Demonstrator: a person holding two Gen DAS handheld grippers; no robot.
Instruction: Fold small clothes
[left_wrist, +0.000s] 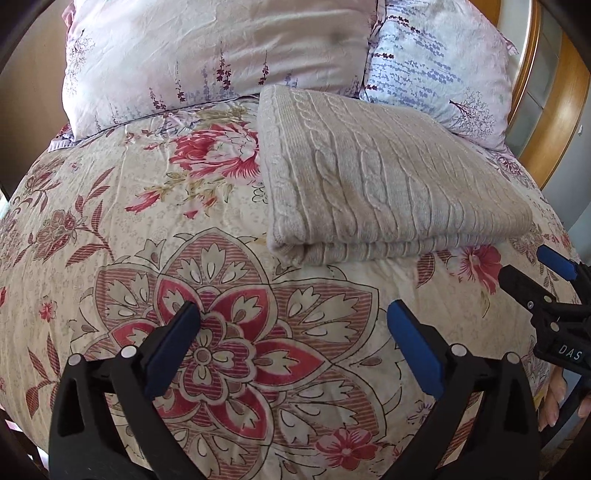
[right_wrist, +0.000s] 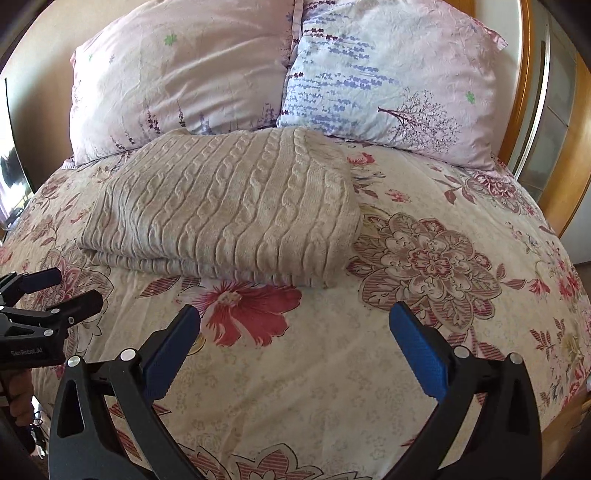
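A floral bedspread (right_wrist: 295, 387) covers the bed, with two pale lavender-print pillows (right_wrist: 192, 70) propped side by side against the headboard end. On the bedspread, just in front of the pillows and touching them, lies a beige cable-knit sweater (right_wrist: 229, 206), folded into a flat rectangle with its layered edge facing the cameras. The left gripper (left_wrist: 293, 323) and the right gripper (right_wrist: 294, 323) both hover short of the sweater, jaws spread wide with nothing between them.
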